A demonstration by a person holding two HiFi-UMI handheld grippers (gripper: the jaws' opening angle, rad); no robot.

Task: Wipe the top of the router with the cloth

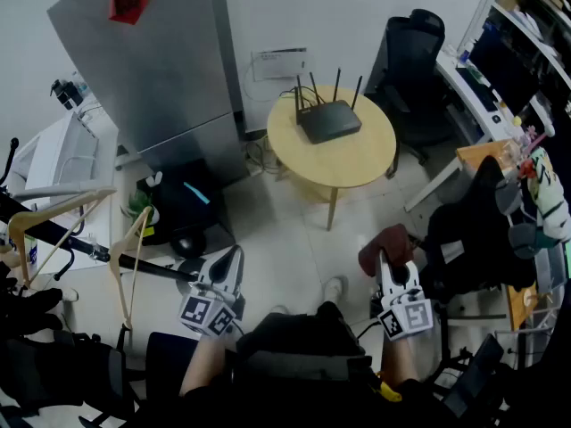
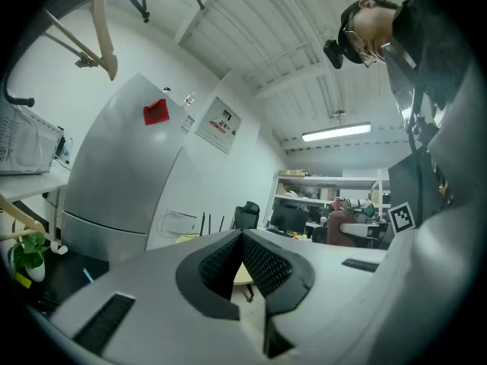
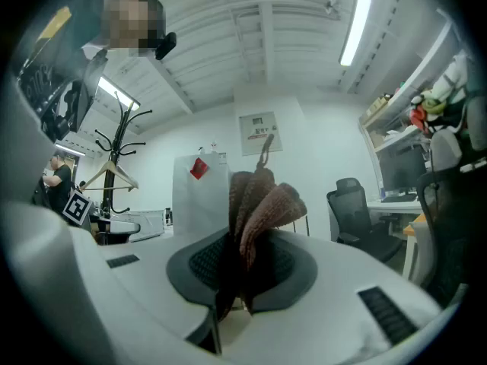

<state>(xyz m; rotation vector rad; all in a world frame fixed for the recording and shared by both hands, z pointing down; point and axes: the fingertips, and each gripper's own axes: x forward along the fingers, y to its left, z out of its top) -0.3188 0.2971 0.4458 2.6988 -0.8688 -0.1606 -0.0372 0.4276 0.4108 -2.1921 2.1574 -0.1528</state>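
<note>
The right claw pinches the brown cloth, its lower folds hidden inside. The left claw is pressed together, empty; the router sits far off.

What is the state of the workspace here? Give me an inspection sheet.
Surface: round wooden table, bare apart from the router.
Job's things: black router on the table's far side, four antennas up; reddish-brown cloth off the table, in the right gripper.
Clutter: nothing seen on the table.
Grippers: left gripper shut at the tips, nothing between them; right gripper shut on the cloth. Both are held low, well short of the table.
Cables: dark cords on the floor by the wall behind the table; where they lead cannot be told.
Surroundings: grey fridge, black office chair, wooden hangers, desk with a monitor.
</note>
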